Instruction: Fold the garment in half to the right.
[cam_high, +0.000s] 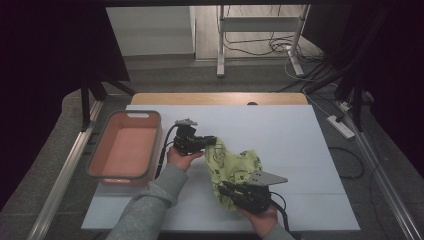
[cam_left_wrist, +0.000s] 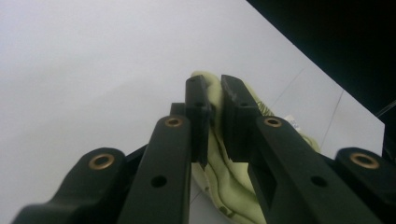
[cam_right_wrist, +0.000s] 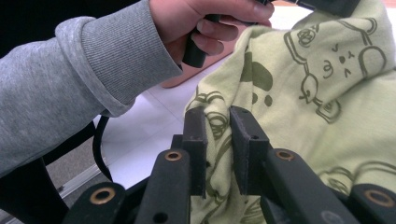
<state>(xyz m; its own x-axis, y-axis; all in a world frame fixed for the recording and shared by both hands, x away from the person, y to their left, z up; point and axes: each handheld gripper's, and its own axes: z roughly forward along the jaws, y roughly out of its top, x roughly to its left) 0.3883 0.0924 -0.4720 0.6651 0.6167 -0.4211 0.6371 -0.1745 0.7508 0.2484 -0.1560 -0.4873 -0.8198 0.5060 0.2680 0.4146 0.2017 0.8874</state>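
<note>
1. High view: a light green cloth (cam_high: 232, 167) printed with dark cartoon outlines hangs stretched between the two grippers, above the white table top (cam_high: 295, 145).
2. The left gripper (cam_high: 209, 141) grips the cloth's upper corner; the left hand (cam_high: 181, 156) holds it from below, with a grey sleeve (cam_high: 150, 205) running to the bottom edge.
3. The right gripper (cam_high: 227, 189) clamps the cloth's lower edge near the front of the table, with the right hand (cam_high: 262, 217) under it.
4. Left gripper view: the black jaws stand nearly together with a fold of the green cloth (cam_left_wrist: 215, 154) pinched between them, over the white surface.
5. Right gripper view: the jaws are closed tight on a bunched fold of the cloth (cam_right_wrist: 299, 93); beyond them the left hand (cam_right_wrist: 205, 23) holds its handle.
6. A pink plastic basin (cam_high: 97, 155) sits at the table's left edge, just beside the left hand and apart from the cloth.
</note>
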